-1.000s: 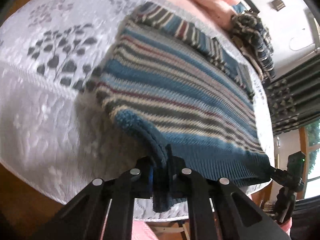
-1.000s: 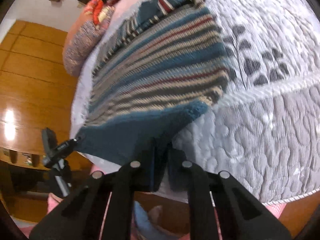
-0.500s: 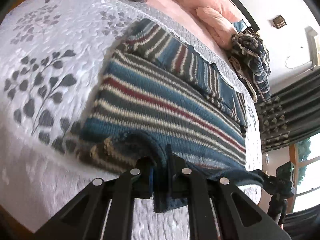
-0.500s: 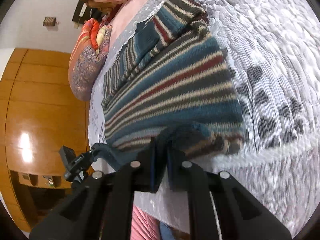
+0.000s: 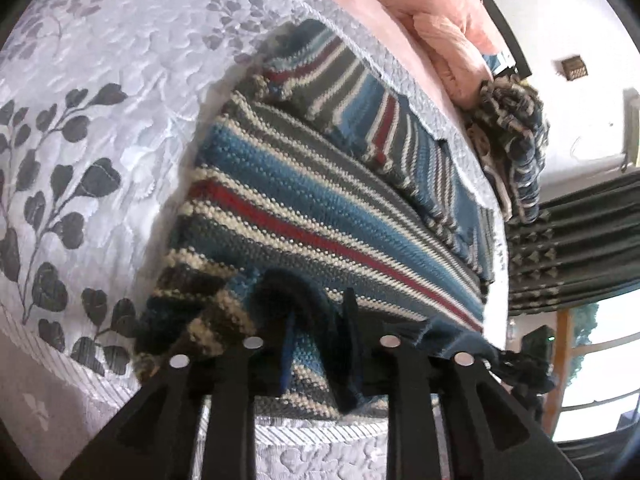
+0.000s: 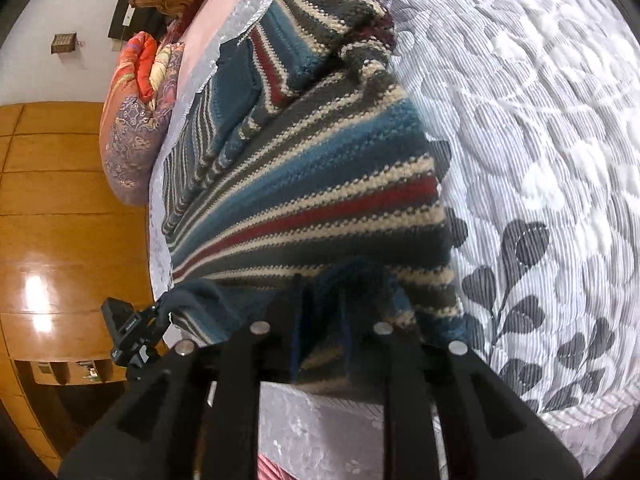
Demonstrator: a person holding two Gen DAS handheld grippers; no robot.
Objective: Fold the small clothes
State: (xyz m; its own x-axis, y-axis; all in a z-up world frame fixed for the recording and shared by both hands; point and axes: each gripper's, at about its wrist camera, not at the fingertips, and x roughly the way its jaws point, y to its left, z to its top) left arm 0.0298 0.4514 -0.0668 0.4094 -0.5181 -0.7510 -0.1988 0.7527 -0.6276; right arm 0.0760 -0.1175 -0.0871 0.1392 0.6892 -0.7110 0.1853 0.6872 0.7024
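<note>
A knit sweater (image 5: 320, 216) striped in blue, grey, cream and red lies on the white quilted bed (image 5: 100, 80), its lower hem folded up over the body. My left gripper (image 5: 320, 308) is open at the near-left hem corner, and the doubled hem lies loosely between its fingers. In the right wrist view the same sweater (image 6: 320, 184) fills the middle. There my right gripper (image 6: 320, 292) is open at the other hem corner, with knit fabric between its spread fingers. Each gripper also appears small in the other's view: the right gripper (image 5: 520, 364) and the left gripper (image 6: 132, 336).
Pink bedding (image 5: 436, 20) and a heap of dark knit clothes (image 5: 512, 132) lie at the head of the bed. A patterned pillow (image 6: 136, 120) sits at the bed's far left. A wooden floor (image 6: 60, 220) runs beside the bed, and dark curtains (image 5: 568, 232) hang at the right.
Both grippers carried the hem forward over the sweater, folding the lower part onto the body. Their jaws, shut on the hem before, have now spread apart.
</note>
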